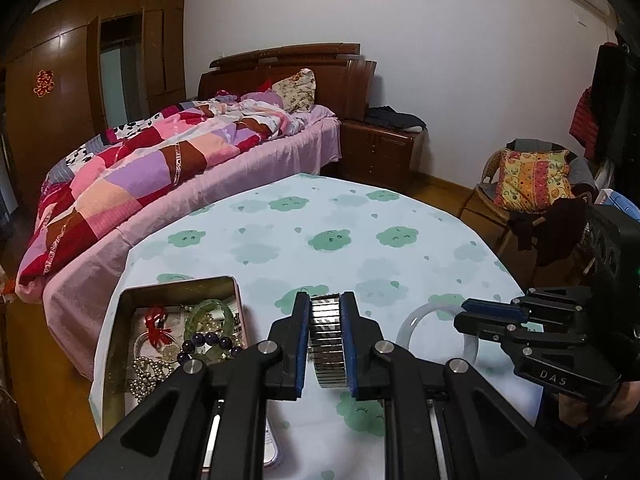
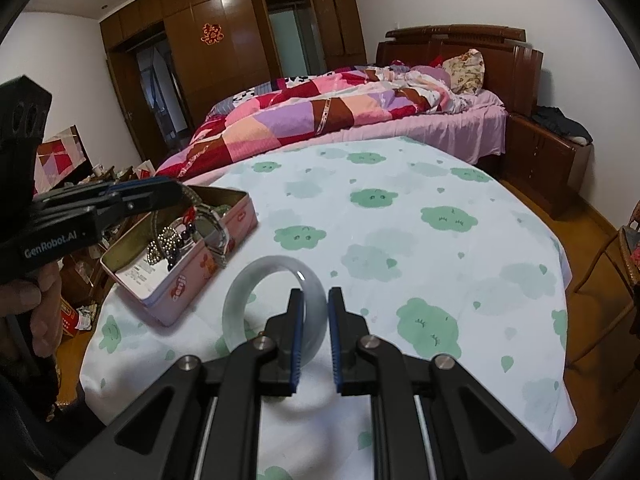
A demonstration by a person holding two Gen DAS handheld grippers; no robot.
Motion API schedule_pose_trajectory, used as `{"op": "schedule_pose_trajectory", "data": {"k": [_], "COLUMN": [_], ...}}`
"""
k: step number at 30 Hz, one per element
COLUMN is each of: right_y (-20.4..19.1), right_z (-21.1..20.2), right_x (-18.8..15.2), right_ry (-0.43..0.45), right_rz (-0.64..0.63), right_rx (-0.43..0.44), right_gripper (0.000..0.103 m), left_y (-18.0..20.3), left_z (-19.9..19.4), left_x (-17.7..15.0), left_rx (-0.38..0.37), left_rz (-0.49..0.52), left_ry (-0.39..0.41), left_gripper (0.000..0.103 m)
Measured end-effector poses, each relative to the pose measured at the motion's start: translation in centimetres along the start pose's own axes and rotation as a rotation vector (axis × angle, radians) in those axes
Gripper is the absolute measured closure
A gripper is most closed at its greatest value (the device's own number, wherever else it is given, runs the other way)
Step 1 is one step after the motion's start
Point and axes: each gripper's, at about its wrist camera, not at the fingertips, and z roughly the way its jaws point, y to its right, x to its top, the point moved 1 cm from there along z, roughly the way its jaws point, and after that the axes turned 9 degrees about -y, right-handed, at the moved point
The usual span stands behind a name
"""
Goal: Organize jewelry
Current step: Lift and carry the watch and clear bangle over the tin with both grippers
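Right of the pink jewelry tin (image 2: pixel 176 292), the left gripper (image 1: pixel 325 304) clamps a metal watch band (image 1: pixel 326 340); the right gripper (image 2: pixel 316 300) pinches a pale jade bangle (image 2: pixel 272 280).

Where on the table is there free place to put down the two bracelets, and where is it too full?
Free: the cloud-print cloth from the pink tin across to the bed-side and right-hand table edges. Also bare: the near strip in front of the tin. Crowded: the tin itself, already piled with beads and a green bangle.
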Motion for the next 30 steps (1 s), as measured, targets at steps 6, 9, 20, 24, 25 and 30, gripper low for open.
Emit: {"op": "schedule_pose_trajectory", "data": {"k": [6,9,20,24,25,30], "right_y": [-0.4,-0.8,-2.5,-3.3,-3.6,-4.7], "right_z": [-0.2,-0.2,0.4,0.5,0.6,1.0], "right_x": [0.8,1.1,2.9,3.7,3.9,5.0], "right_ry": [0.011,0.012,0.014,0.016,0.017,0.016], "right_rz": [-0.008,-0.014,-0.051,-0.071,-0.077,-0.099], "right_rx": [0.003,0.006,0.023,0.028,0.03,0.037], "right_gripper": [0.089,0.089,0.089,0.089,0.089,0.089], "left_y": [-0.2,-0.5,-2.5,-3.3,-3.6,-4.9], "left_z": [-0.4,-0.8,-2.5,-2.9,-3.0,-3.8], "left_x": [-0.3,-0.4,-0.3,-0.2,-0.2,-0.3], "left_rx": [0.004,0.005,0.02,0.026,0.029,0.043], "left_rz": [-0.002,-0.01,-0.049,-0.064,-0.07,-0.095], "left_ry": [0.007,0.014,0.047,0.057,0.061,0.077], "left_gripper": [0.088,0.088,0.088,0.088,0.088,0.088]}}
